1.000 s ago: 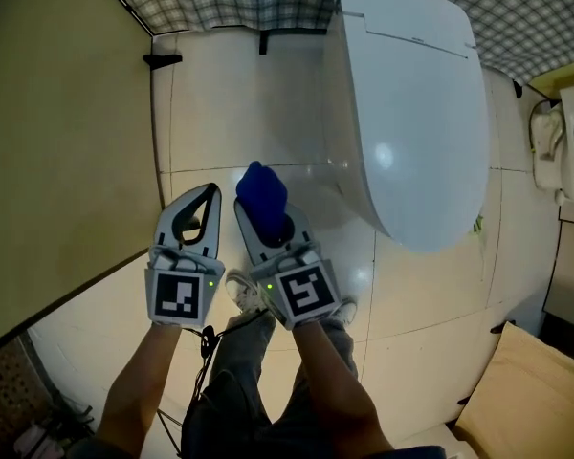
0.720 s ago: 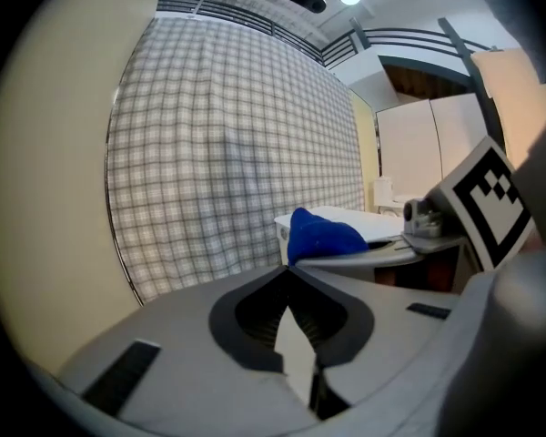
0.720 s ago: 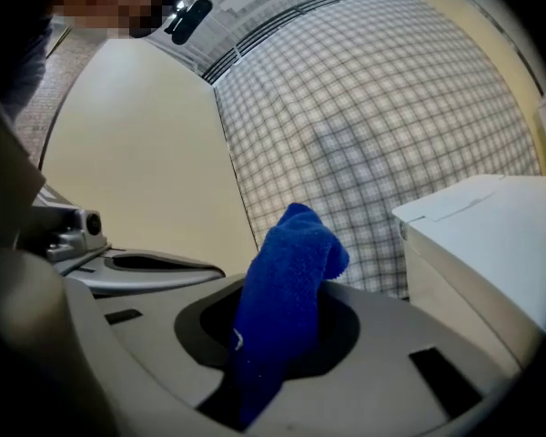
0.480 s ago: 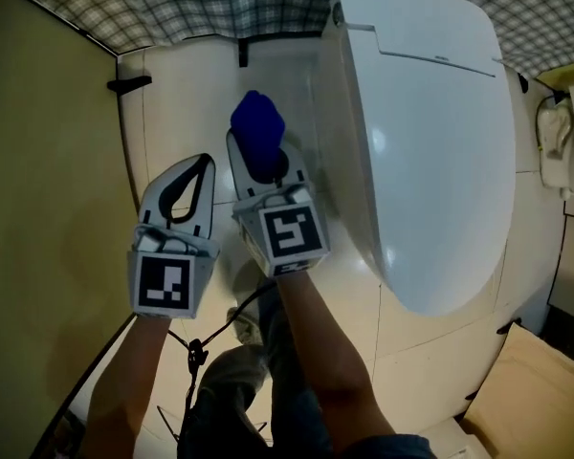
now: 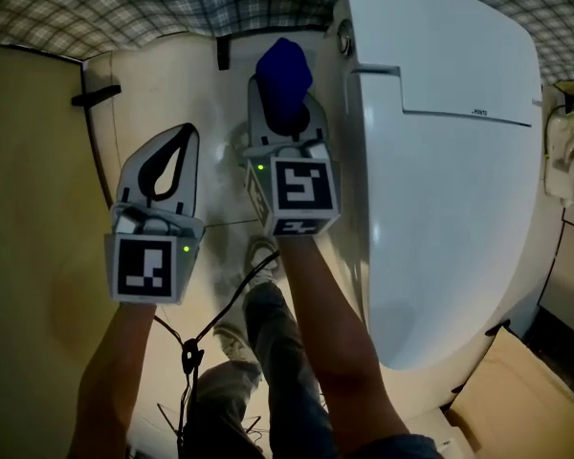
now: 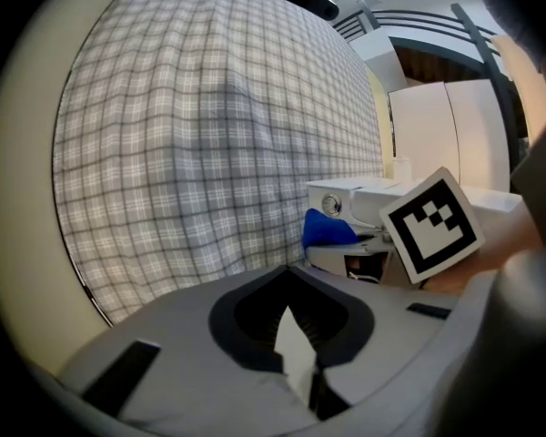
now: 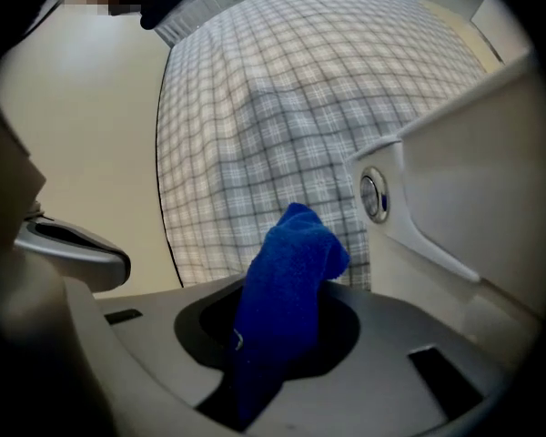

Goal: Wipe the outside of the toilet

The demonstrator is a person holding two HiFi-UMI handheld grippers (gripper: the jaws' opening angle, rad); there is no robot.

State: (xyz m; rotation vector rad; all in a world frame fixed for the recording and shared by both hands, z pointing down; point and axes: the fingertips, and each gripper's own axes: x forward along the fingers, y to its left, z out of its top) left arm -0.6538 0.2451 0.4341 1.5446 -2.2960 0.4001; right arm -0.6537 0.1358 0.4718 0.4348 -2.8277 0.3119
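Observation:
The white toilet point(image 5: 440, 180) fills the right of the head view, its lid down. My right gripper point(image 5: 283, 103) is shut on a blue cloth point(image 5: 284, 73), held beside the toilet's left flank close to the round chrome button point(image 5: 344, 36). In the right gripper view the blue cloth point(image 7: 287, 299) stands up out of the right gripper point(image 7: 264, 353), with the button point(image 7: 373, 194) and the toilet's side point(image 7: 473, 208) just to its right. Whether cloth and toilet touch is unclear. My left gripper point(image 5: 177, 140) hangs further left, shut and empty; the left gripper point(image 6: 296, 358) faces the plaid wall.
A plaid-patterned wall point(image 5: 124, 8) runs behind the toilet. A beige wall point(image 5: 29, 208) closes the left side, with a black fitting point(image 5: 94, 95) low on it. The person's legs and shoes point(image 5: 258, 256) stand on the pale floor below. A paper holder point(image 5: 560, 156) is at far right.
Both grippers have moved forward along the toilet's left side toward the plaid wall. The blue cloth now sits near the chrome button at the rear.

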